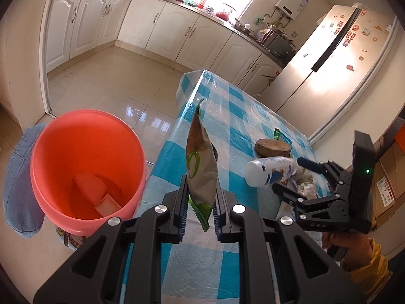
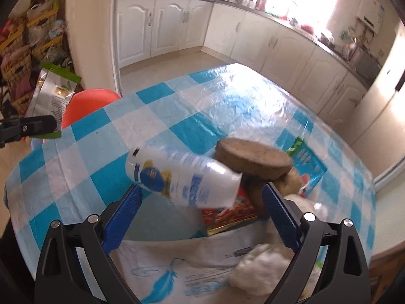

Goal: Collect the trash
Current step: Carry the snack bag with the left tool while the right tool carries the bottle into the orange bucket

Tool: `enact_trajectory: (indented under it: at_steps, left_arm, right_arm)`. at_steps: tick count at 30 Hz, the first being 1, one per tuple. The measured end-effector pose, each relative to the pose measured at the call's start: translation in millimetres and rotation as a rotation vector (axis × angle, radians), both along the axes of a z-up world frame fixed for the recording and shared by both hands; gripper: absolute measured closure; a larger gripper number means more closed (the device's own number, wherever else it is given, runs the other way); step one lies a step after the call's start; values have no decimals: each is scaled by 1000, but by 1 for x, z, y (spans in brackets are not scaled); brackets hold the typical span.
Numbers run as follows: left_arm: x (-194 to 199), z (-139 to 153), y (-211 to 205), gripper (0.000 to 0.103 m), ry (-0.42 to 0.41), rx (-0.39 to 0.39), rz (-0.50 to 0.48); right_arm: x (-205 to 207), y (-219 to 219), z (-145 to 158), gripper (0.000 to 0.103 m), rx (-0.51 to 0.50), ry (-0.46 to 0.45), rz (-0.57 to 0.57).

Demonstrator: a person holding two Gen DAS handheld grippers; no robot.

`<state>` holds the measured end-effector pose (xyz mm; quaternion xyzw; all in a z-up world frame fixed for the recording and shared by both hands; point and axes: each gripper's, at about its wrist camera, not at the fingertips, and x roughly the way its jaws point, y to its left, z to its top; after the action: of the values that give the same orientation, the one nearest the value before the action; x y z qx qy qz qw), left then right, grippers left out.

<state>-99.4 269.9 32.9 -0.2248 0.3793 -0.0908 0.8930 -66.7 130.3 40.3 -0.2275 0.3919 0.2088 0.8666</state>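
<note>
My left gripper (image 1: 200, 202) is shut on a green and silver snack bag (image 1: 201, 162), held upright over the table's left edge, right of the orange bin (image 1: 86, 162). The bag also shows in the right wrist view (image 2: 50, 93) beside the bin (image 2: 88, 101). My right gripper (image 2: 202, 207) is open over a pile of trash; its body shows in the left wrist view (image 1: 324, 187). A white plastic bottle (image 2: 182, 177) lies tilted between its fingers, also seen from the left (image 1: 270, 169). Crumpled white tissue (image 2: 263, 266) and a red wrapper (image 2: 227, 215) lie below.
The table has a blue and white checked cover (image 2: 177, 106). A round brown wooden block (image 2: 253, 157) and a green-blue packet (image 2: 306, 159) lie behind the bottle. The bin holds some white scraps (image 1: 93, 190). A blue mat (image 1: 17, 185) lies on the floor. A fridge (image 1: 329, 71) stands beyond.
</note>
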Motion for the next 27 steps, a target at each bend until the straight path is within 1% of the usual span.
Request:
enact_trajectory:
  at_steps: [2,3,5,7,10,12,13,14,15,16,20,21,22,27]
  left_arm:
    - [-1,-1,2,84,0,-4,-3]
    - [-1,-2,3,84,-1,-6,0]
    - [0,-2,3,84,1,-14,2]
    - [-2,-3,6,84,2,-18,7]
    - [-3,-4,10,84,3,-23,16]
    - [-4,-5,11,84,5,-23,24]
    - [-4,-6,13,84,8,-22,28]
    - [-4,-7,13,84,11,-22,31]
    - [-3,-8,15,84,14,-23,33]
    - [-3,-8,15,84,18,-23,35]
    - [-3,-9,15,84,19,-24,41]
    - [-3,-10,16,84,19,-24,42]
    - [-4,-10,16,84,19,-25,44]
    - [-6,-11,21,84,19,-25,58]
  right_arm:
    - [-2,6,9,8,-46,-43,81]
    - [-2,12,11,9,-73,-52,144]
    - [-2,25,7,8,-145,-41,259]
    - [-1,35,-3,8,-209,14,350]
    - [-4,40,-16,8,-225,98,426]
    - [-4,39,-21,10,-217,124,433]
    - [-5,38,-23,15,-203,140,426]
    - [-3,35,-23,21,-176,156,421]
    - [-1,33,-22,36,-152,171,410]
    - [1,31,-22,42,-140,180,401]
    - [8,30,-22,44,-116,196,372]
    - [9,30,-22,50,-103,204,371]
    - [10,30,-22,59,-90,210,369]
    - [17,30,-20,59,-10,243,311]
